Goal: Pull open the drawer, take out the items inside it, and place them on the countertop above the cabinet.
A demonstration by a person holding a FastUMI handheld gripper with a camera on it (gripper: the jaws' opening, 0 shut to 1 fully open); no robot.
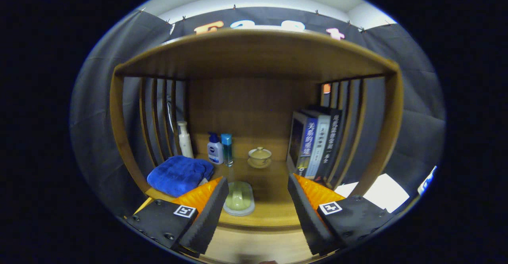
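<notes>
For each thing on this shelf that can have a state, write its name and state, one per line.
gripper: open, holding nothing
lidded cup: lid on, upright on saucer
blue towel: folded
books: closed, standing upright
pump bottles: upright
soap dish: lying flat between the fingers

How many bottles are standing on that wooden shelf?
3. A white pump bottle stands by the left slats behind the blue towel; a blue-and-white pump bottle and a slim blue-capped bottle stand side by side next to it. The open gripper hangs well short of them.
</notes>
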